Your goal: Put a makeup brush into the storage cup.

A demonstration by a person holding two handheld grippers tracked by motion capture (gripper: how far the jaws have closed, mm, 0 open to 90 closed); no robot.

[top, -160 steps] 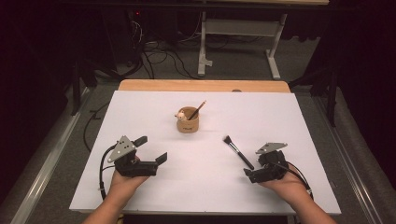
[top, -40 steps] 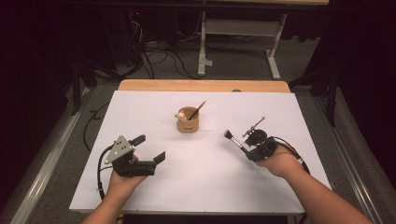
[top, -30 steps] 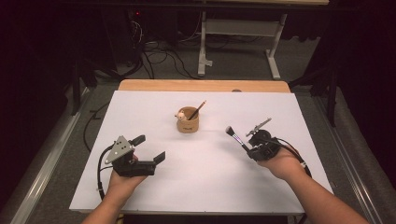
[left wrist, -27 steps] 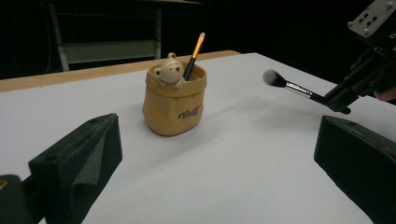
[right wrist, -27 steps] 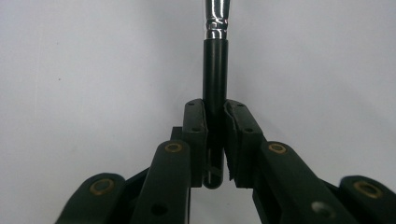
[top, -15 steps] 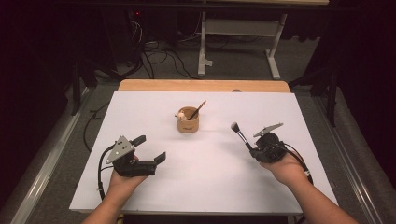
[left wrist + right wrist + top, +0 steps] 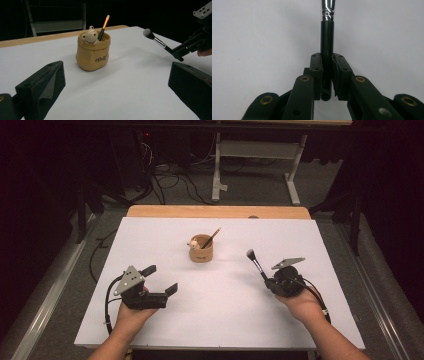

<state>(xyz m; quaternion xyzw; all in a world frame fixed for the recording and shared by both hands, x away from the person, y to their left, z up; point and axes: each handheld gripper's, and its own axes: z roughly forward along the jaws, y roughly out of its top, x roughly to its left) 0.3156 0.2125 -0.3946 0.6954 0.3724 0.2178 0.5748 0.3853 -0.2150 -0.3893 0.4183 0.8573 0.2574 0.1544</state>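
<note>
The left gripper rests low on the white table with its jaws spread wide and nothing between them. Ahead of it, near the table's middle, stands a tan cup holding a pencil. To the right, the right gripper is closed tight on the black handle of a makeup brush; the bristle head points up and away, toward the cup but well apart from it.

White tabletop with a bare wooden strip along the far edge.
Just one thing sitting directly on it: small tan pouch-style cup, upright near the middle toward the far side, teddy figure and orange-tipped stick poking out.
</note>
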